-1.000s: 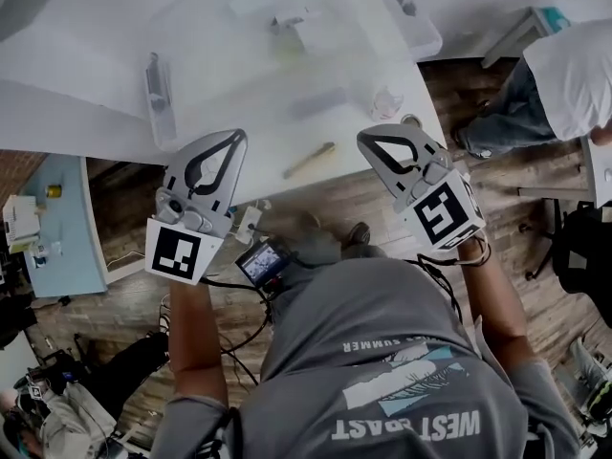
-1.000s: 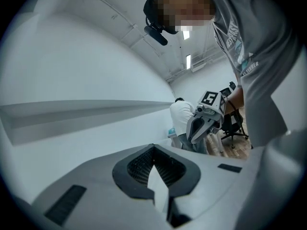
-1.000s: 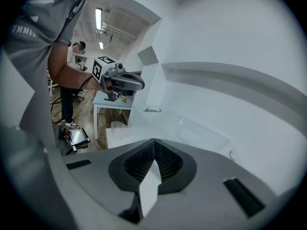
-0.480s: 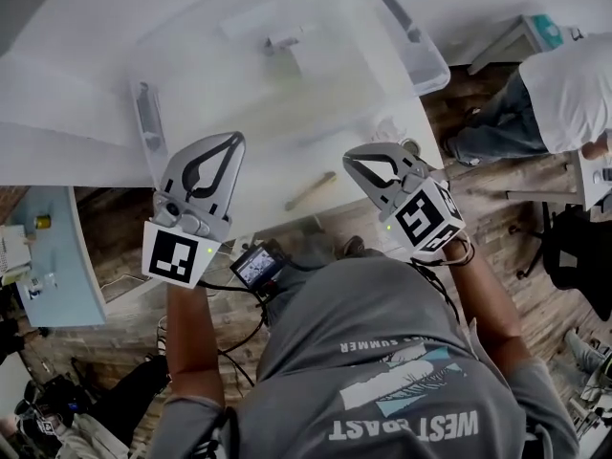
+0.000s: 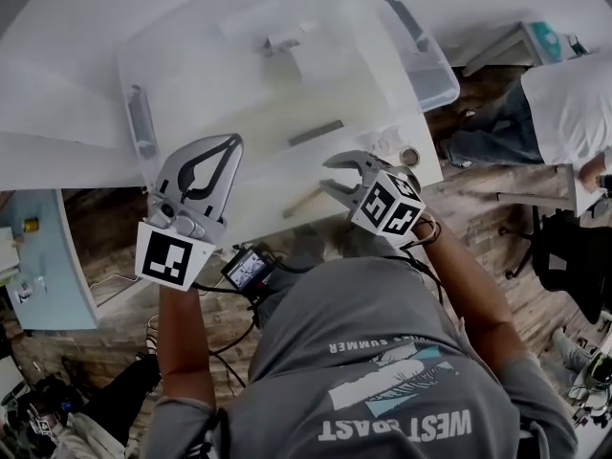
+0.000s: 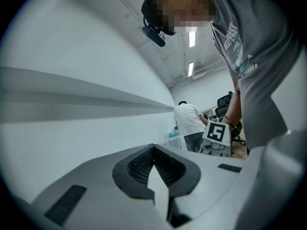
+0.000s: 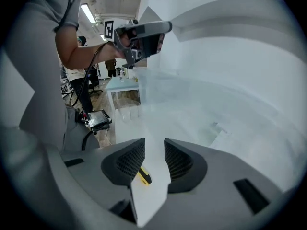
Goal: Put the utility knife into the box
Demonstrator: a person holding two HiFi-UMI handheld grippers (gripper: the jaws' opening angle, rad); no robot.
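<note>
The utility knife [image 5: 301,205], yellow and black, lies on the white table [image 5: 57,113] near its front edge. My right gripper [image 5: 327,174] hangs just above the knife's right end. Its jaws have just been opening and stand apart. In the right gripper view the knife [image 7: 143,175] shows low in the gap of that gripper [image 7: 154,145], with no pad on it. The clear plastic box [image 5: 426,60] stands behind on the table. My left gripper [image 5: 229,143] is shut and empty at the box's front left; its pads [image 6: 144,164] meet in the left gripper view.
Inside the box lie a grey strip [image 5: 316,132] and a white object [image 5: 287,41]. A small roll [image 5: 409,156] sits at the table's right corner. A person in a white shirt [image 5: 574,94] stands to the right. A pale blue side table [image 5: 48,256] is at the left.
My right gripper has come down and to the left, over the knife, and its jaws have gone from shut to open. The left gripper has shifted slightly and stays shut.
</note>
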